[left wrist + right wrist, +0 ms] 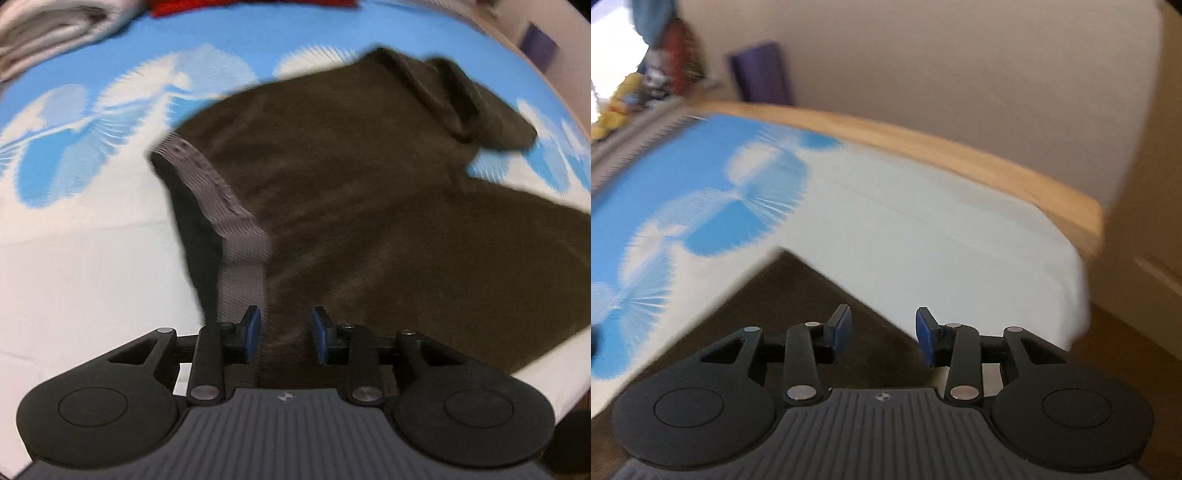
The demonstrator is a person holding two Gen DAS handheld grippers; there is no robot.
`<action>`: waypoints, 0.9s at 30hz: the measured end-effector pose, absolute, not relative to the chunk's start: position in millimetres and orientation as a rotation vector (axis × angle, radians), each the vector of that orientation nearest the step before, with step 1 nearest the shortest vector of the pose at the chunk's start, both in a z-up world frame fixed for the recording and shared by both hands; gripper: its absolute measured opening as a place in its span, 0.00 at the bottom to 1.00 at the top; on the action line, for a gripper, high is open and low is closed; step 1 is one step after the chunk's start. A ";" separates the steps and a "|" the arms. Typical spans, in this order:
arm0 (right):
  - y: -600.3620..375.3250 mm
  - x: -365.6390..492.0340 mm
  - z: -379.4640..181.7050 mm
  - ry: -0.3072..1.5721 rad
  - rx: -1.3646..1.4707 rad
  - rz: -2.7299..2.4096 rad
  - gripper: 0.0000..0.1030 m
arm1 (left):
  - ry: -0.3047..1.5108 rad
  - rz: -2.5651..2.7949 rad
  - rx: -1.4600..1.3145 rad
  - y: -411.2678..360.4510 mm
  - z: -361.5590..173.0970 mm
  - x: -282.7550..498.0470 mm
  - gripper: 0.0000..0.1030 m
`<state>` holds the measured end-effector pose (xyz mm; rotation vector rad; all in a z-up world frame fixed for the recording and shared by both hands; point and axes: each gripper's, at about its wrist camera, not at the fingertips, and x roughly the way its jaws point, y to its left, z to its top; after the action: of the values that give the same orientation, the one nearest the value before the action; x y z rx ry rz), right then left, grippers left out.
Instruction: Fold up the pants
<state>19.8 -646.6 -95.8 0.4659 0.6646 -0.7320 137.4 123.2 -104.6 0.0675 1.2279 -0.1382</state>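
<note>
The dark pants (351, 206) are spread flat on the blue and white sheet (92, 229). Nothing is held by the left gripper (285, 334) or the right gripper (882, 334); both are seen parted above the cloth.

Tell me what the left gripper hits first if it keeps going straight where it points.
Most likely the dark pants. The left gripper points steeply down at the cloth beside the grey waistband, jaws open with nothing between them. Blur hides how far above the fabric it is.
</note>
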 end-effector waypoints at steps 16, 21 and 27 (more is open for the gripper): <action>-515.8 122.3 -44.4 0.503 0.467 -0.053 0.13 | 0.904 -0.105 0.169 25.4 -49.8 144.4 0.43; -475.4 160.0 -36.0 0.521 0.451 0.009 0.21 | 0.843 -0.100 0.123 -29.4 -10.7 168.4 0.55; -448.9 212.7 -45.3 0.533 0.497 0.025 0.23 | 0.692 -0.152 0.140 -78.9 -15.0 181.7 0.61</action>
<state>212.7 -448.9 -45.3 0.4965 0.5332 0.0253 181.7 -78.9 -15.0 0.1402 0.6918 -0.1518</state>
